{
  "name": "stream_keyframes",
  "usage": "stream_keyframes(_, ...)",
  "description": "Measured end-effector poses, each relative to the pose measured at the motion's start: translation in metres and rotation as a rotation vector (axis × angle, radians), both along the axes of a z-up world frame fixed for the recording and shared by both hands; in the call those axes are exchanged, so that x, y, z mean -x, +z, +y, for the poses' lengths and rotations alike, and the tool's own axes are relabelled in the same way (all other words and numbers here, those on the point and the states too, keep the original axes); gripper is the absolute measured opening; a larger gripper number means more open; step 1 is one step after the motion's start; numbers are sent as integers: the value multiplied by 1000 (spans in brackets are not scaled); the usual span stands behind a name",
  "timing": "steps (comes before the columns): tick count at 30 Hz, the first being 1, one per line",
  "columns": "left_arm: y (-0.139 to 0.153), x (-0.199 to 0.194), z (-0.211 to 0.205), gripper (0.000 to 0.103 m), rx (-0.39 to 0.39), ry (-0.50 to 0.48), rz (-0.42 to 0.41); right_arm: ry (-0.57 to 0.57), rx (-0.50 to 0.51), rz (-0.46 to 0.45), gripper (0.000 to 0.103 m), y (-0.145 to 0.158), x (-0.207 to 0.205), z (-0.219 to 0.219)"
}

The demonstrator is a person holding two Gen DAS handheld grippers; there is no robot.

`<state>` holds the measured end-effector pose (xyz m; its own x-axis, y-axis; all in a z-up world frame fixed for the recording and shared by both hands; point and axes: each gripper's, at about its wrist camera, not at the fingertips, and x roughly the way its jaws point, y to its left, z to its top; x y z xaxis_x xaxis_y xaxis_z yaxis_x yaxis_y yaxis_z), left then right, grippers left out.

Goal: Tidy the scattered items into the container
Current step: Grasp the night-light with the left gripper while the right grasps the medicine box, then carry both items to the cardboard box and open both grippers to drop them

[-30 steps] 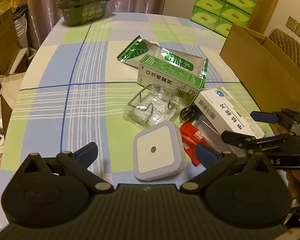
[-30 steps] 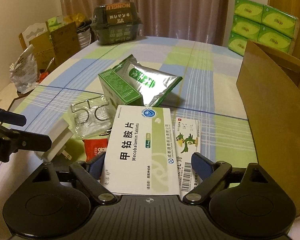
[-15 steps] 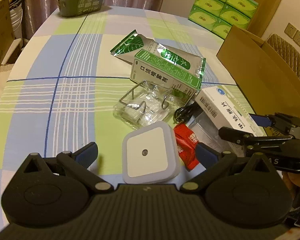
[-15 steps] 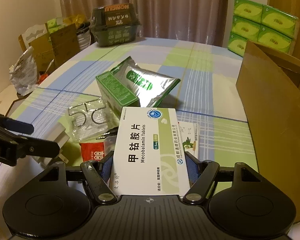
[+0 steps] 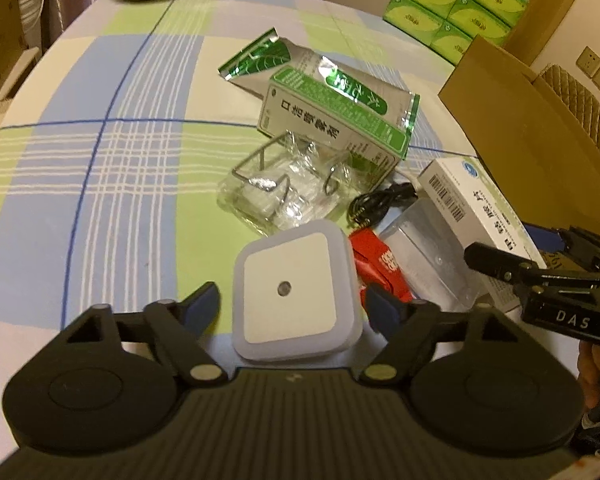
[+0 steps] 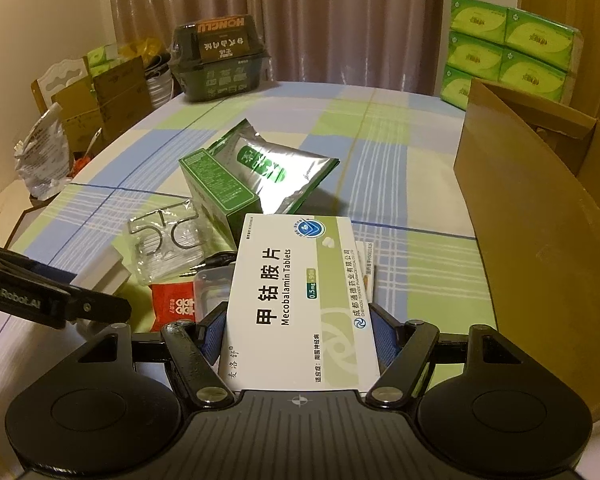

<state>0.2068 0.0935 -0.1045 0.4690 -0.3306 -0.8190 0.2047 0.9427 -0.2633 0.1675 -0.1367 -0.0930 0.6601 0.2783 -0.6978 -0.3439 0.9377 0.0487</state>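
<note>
My left gripper (image 5: 294,306) has its jaws around a white square night light (image 5: 294,294); a small gap shows at the left pad, so it is still open. My right gripper (image 6: 298,334) is shut on a white and green Mecobalamin tablet box (image 6: 300,292), pads pressed on both sides. That box also shows in the left wrist view (image 5: 476,216). The brown cardboard box (image 6: 540,220) stands to the right.
On the checked tablecloth lie a green medicine box (image 5: 332,124), a silver-green foil pouch (image 5: 328,76), a clear bag with metal hooks (image 5: 284,188), a red packet (image 5: 380,264), a black cable (image 5: 380,200) and a clear plastic case (image 5: 432,256). A dark basket (image 6: 220,62) stands at the far edge.
My left gripper moved forward around the night light and narrowed. My right gripper moved onto the tablet box and closed on it.
</note>
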Motion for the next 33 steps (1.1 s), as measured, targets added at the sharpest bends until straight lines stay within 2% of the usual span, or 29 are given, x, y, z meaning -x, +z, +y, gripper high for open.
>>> stream_keyframes(3, 0, 0, 1, 72, 21, 6, 13, -1, -5, 0, 68, 1, 1, -2)
stream_keyframes(5, 0, -1, 6, 77, 71, 25, 28, -1, -6, -2, 68, 2, 1, -2)
stream_keyframes(8, 1, -3, 12, 77, 118, 49, 38, -1, -7, -6, 68, 2, 2, -2)
stream_keyframes(11, 0, -7, 13, 75, 126, 58, 48, 1, -4, -11, 68, 3, 2, -2)
stream_keyframes(13, -1, -8, 13, 72, 120, 63, 56, 2, -1, -15, 68, 4, 2, -1)
stream_keyframes(16, -1, -8, 13, 60, 103, 66, 50, 6, 0, -19, 68, 4, 2, 0)
stream_keyframes(24, 10, 3, -2, 60, 13, 14, -13, 12, -6, -35, 68, 9, 8, 0)
stream_keyframes(33, 47, 22, -30, 60, -43, -36, -111, -17, -17, -93, 68, 36, 22, -13)
